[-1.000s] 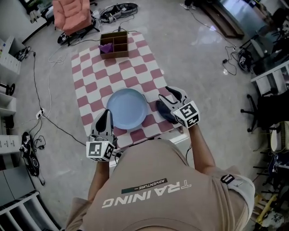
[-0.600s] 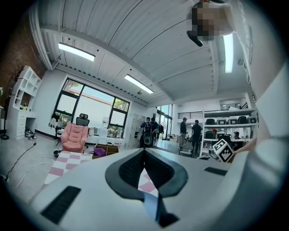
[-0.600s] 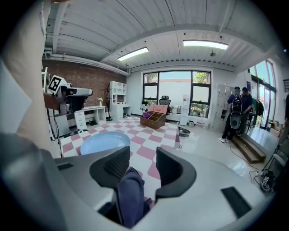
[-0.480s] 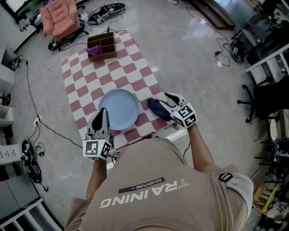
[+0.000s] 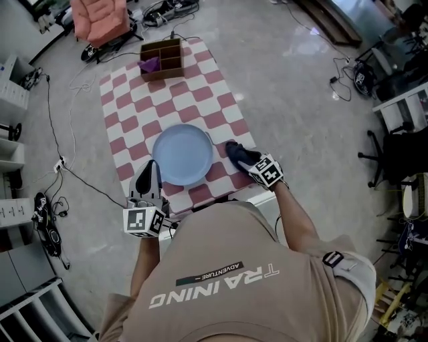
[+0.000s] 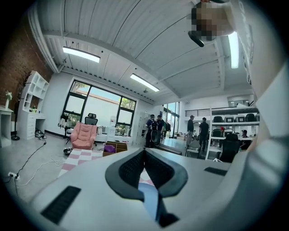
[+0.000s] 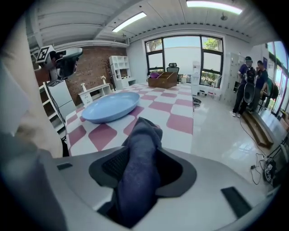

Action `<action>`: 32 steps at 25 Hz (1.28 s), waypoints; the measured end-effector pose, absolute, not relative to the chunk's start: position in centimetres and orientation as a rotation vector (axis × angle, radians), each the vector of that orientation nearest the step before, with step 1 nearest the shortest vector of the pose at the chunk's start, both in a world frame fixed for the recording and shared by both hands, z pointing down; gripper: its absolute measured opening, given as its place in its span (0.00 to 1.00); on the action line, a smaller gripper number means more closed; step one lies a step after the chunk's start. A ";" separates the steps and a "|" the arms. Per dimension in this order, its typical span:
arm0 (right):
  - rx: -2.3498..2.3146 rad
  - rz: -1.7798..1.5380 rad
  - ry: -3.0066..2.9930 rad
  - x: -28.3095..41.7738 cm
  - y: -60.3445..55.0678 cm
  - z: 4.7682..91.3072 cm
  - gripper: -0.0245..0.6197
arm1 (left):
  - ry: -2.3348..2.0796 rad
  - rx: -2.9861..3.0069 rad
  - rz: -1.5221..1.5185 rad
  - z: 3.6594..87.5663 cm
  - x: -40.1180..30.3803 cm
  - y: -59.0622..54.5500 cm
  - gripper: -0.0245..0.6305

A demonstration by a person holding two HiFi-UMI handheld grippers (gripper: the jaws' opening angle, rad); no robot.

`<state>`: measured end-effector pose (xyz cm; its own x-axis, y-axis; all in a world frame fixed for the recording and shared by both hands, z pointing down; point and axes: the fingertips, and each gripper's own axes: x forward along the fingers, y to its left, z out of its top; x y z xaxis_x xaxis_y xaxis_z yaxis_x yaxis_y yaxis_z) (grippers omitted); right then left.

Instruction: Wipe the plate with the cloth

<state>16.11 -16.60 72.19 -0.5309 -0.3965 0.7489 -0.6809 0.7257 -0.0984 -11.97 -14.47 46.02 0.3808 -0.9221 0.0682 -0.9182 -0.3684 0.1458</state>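
A light blue plate (image 5: 182, 153) (image 7: 110, 107) lies on the near part of the pink-and-white checkered table (image 5: 200, 93). Just right of it, my right gripper (image 5: 242, 159) (image 7: 141, 170) points down at the tabletop, with a bunched dark blue cloth (image 5: 235, 152) (image 7: 142, 135) between its jaws. Those jaws have just been opening, and a pad shows bare on each side of the cloth, whose front end rests on the table. My left gripper (image 5: 148, 179) (image 6: 144, 155) hovers level at the plate's near-left edge, shut and holding nothing. A sliver of the plate (image 6: 149, 198) shows between its jaws.
A wooden divided box (image 5: 165, 58) with a purple item stands at the table's far end. A pink armchair (image 5: 100, 17) and cables lie on the floor beyond. The table's right edge runs close by the cloth. People (image 7: 250, 85) stand far off.
My right gripper has sunk from above the table down to its top beside the plate, tilting downward with the cloth. The left gripper has stayed put.
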 end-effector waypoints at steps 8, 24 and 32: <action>0.740 0.454 -2.139 15.4 -16.0 72.0 0.28 | -1.681 2.464 -0.062 45.9 -12.3 -14.1 0.06; 1.047 0.288 -2.532 12.1 -19.1 56.0 0.21 | -1.684 2.483 -0.076 45.1 -13.1 -13.1 0.06; 0.885 0.079 -2.764 7.0 -18.1 45.5 0.21 | -1.690 2.554 -0.104 42.7 -13.0 -13.0 0.06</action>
<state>7.00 -18.06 45.52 -0.7885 -0.5659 0.2406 -0.5788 0.8152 0.0205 -13.03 -12.98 42.73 0.3900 -0.9207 -0.0141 -0.9155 -0.3894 0.1015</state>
